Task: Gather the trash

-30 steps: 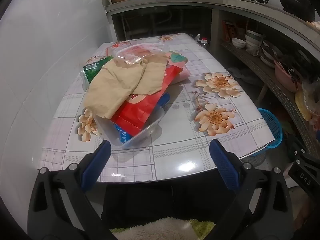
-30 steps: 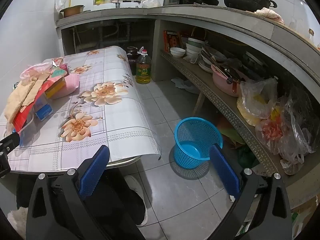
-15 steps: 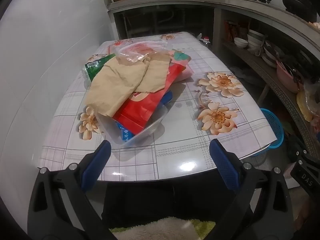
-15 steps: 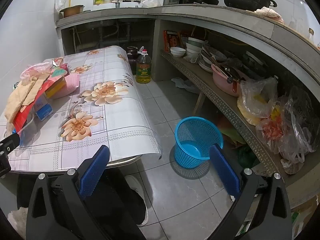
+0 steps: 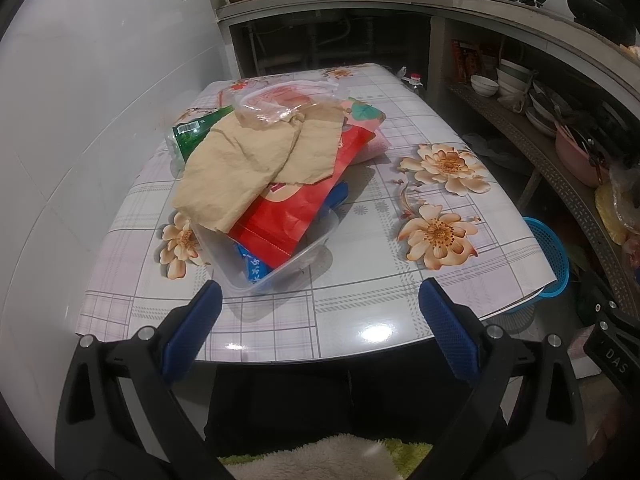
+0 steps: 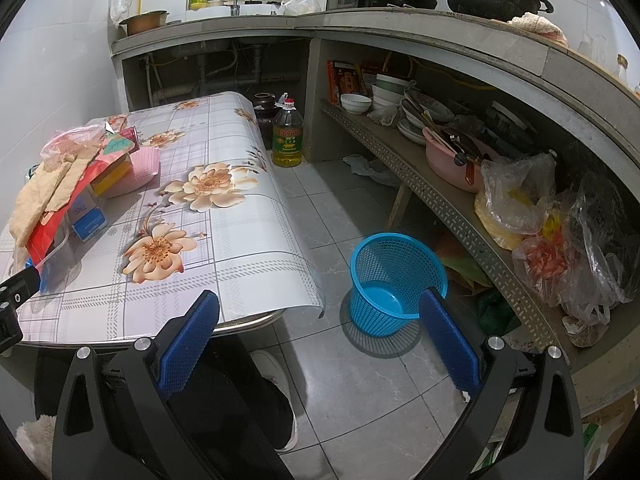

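Observation:
A heap of trash lies on the flowered table (image 5: 360, 300): crumpled brown paper (image 5: 256, 160) on top of a red wrapper (image 5: 296, 216), a clear plastic tub (image 5: 280, 272), a green packet (image 5: 192, 132) and a clear bag (image 5: 276, 108). My left gripper (image 5: 320, 312) is open at the table's near edge, just short of the tub, holding nothing. An empty blue mesh basket (image 6: 396, 280) stands on the floor right of the table. My right gripper (image 6: 320, 320) hangs open above the floor between table edge and basket. The trash heap (image 6: 60, 188) shows at the far left there.
A low shelf (image 6: 440, 200) with bowls, a pink basin (image 6: 452, 164) and plastic bags (image 6: 560, 240) runs along the right. An oil bottle (image 6: 287, 136) stands on the floor beyond the table. A white wall (image 5: 80, 120) borders the table's left. The person's dark trousers and shoe (image 6: 276, 368) are below.
The left gripper has drifted slightly forward and up over the table edge, so the heap sits a little lower in view. The right gripper has barely moved. Both stay open.

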`<state>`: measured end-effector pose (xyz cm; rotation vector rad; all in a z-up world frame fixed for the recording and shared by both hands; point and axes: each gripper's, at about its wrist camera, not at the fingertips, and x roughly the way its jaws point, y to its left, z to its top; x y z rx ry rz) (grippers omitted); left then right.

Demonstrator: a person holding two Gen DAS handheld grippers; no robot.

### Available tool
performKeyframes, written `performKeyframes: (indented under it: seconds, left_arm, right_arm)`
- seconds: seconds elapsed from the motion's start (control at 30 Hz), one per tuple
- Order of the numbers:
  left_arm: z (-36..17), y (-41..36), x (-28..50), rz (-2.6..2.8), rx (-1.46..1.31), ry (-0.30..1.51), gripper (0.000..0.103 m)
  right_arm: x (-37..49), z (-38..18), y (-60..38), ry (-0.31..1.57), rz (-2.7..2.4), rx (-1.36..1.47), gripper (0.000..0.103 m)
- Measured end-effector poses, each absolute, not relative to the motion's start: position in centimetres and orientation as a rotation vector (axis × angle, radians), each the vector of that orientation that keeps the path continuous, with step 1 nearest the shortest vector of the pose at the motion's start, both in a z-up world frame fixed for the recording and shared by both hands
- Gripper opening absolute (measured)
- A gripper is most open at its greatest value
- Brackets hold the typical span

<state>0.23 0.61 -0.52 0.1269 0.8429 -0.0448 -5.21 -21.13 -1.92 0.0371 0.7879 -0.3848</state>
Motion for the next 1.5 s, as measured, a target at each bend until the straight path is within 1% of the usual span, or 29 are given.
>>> performKeyframes:
  seconds: [1.5]
  left_arm:
    - [-0.73, 1.51, 0.52, -0.043, 0.120, 0.847, 0.095]
  right_arm:
    - [-4.91, -1.97, -21.08, 0.787, -0.362, 0.048, 0.097]
